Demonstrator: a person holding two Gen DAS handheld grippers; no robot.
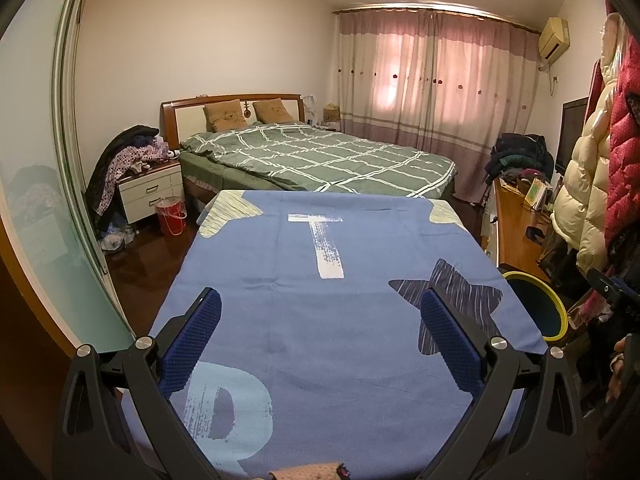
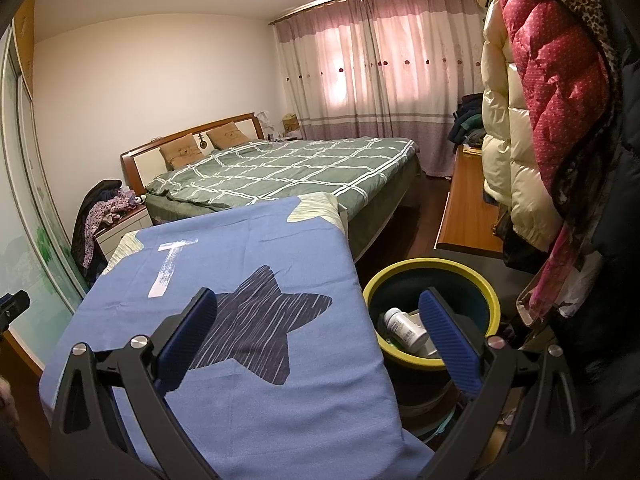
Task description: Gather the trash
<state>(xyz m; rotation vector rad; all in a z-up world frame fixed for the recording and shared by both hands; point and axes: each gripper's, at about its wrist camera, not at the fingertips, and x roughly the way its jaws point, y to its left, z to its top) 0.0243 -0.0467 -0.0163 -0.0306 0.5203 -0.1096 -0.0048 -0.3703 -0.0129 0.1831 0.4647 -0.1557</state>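
Left gripper (image 1: 320,320) jaws spread, empty, over blue cloth (image 1: 320,340); yellow-rimmed bin (image 1: 558,308) just beside

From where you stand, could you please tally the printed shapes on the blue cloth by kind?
Dark star: 1
Pale stars at the far corners: 2
White letter T: 1
Light blue letter R: 1
Total: 5 prints on the blue cloth.

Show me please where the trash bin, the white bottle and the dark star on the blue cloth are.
trash bin (image 2: 430,265): right wrist view, on its yellow rim at the far side.
white bottle (image 2: 402,326): right wrist view, on its labelled body.
dark star (image 2: 256,320): right wrist view, on its middle.
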